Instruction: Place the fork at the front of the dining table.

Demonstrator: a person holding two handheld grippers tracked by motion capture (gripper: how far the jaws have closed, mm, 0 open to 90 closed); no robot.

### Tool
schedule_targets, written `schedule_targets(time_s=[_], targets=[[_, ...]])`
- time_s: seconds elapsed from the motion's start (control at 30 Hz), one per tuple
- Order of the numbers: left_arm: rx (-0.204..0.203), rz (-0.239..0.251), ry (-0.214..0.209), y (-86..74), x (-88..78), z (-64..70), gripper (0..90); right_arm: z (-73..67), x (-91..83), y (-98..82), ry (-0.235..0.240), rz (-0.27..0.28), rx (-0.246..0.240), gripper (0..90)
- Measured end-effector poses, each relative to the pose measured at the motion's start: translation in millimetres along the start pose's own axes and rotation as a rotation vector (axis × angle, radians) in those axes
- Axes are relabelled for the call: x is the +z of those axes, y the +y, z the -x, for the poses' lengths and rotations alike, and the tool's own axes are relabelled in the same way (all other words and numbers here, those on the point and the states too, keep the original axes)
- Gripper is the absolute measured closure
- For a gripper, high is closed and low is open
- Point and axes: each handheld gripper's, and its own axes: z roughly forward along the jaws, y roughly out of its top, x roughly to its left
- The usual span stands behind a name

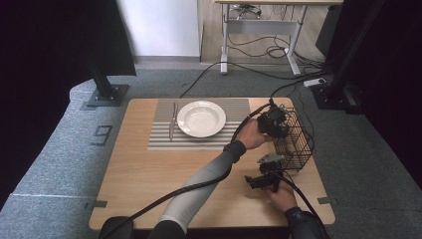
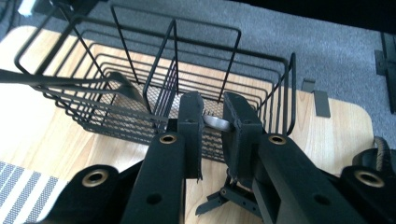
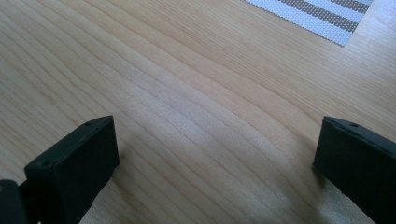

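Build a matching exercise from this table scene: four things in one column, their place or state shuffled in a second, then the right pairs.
Things
1. white plate
2. knife
3. left claw
4. right claw

Places or states
A. jaws wide apart over bare wood
B. at the wire basket, closed on a metal piece
C. in the middle of the striped placemat
D. on the placemat, left of the plate

Pairs: 1-C, 2-D, 3-B, 4-A

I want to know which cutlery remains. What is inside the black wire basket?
Inside the wire basket, the left gripper pinches one metal piece, probably a handle. A divider splits the basket. Its mesh floor is partly hidden by the jaws.
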Motion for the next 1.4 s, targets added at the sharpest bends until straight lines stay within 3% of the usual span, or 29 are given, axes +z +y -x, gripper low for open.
schedule_targets(time_s=[0.47,0.77,1.07,1.4], targets=[[0.021,0.025,0.033,10.3,-28.7,3.3,78.0,-0.7,-0.2,0.1,0.000,-0.002,0.005,0.0],[0.007,0.054,0.037,16.3,-57.0,2.0,78.0,-0.7,-0.2,0.1,0.000,-0.002,0.005,0.0],[0.002,0.089,0.071,24.2,-93.2,1.0,78.2,-1.2,-0.3,0.2,-0.001,-0.002,0.010,0.0],[-0.008,0.081,0.111,20.2,-124.8,-1.6,78.5,-1.1,-0.3,0.2,0.000,-0.003,0.008,0.0]])
